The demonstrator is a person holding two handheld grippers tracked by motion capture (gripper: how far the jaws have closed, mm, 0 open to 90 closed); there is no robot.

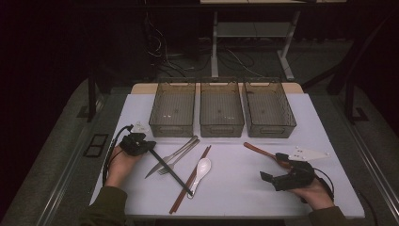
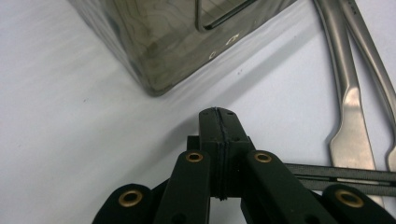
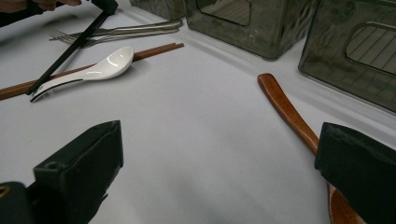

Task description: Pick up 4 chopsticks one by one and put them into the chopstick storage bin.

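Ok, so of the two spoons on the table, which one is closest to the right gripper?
The brown wooden spoon: it lies right beside the right gripper, while the white ceramic spoon sits nearer the table's middle, among the chopsticks.

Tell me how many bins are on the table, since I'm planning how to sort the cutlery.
3, side by side along the far edge of the mat: left bin, middle bin, right bin. All look empty. None seems hidden.

Three bins, two spoons, one knife, one fork.
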